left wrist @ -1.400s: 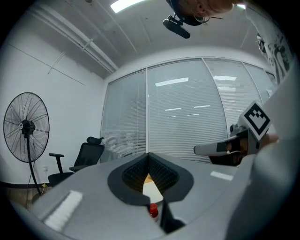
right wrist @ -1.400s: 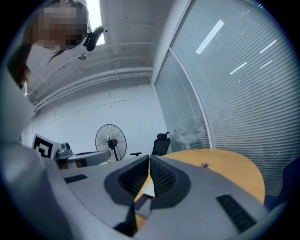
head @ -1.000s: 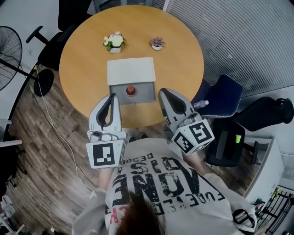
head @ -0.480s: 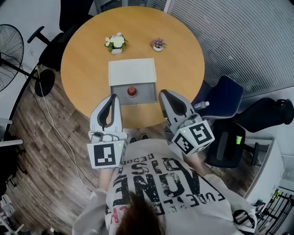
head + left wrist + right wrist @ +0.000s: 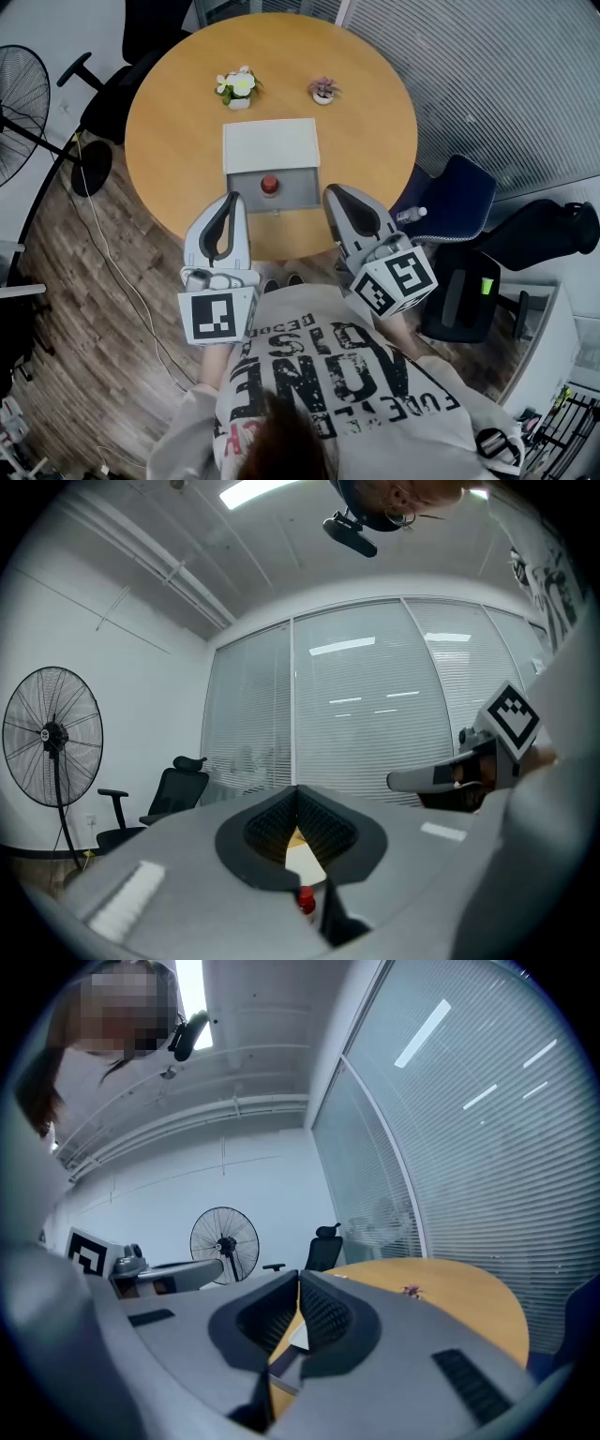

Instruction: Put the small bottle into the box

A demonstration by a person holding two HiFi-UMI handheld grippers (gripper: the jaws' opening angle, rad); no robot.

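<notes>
Almost nothing different: just a faint rightward drift of the head view, carrying box [image 5: 271,145] and tabletop [image 5: 169,122] along; nothing repositioned on it

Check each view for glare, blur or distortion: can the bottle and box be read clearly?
Head view: even light, sharp, edges bowed; bottle and box plain. Left gripper view: heavy fisheye, ceiling lamp glares on top, left gripper blocks most of the bottle. Right gripper view: same fisheye, right gripper fills the bottom, bottle not visible.
</notes>
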